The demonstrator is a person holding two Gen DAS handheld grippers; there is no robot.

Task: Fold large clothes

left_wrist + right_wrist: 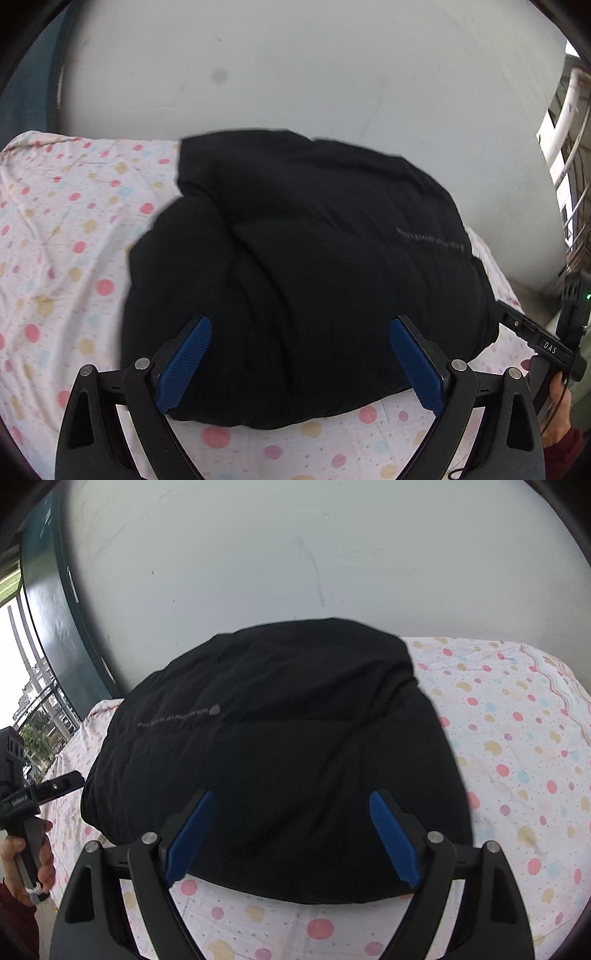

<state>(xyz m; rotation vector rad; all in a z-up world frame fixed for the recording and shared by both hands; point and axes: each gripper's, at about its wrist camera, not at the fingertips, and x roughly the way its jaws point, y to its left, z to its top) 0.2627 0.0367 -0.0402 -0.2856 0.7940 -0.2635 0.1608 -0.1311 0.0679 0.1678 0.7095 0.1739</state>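
Left gripper (301, 363) and right gripper (291, 836), both spread wide and holding nothing, hover over the near edge of the folded black garment (303, 266), which lies on the dotted bedsheet (62, 236).

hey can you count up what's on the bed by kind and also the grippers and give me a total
Black garment, folded in a bundle on the spotted sheet: 1
Spotted sheet: 1
Grippers, both open and empty: 2, the left gripper and the right gripper
Total: 4
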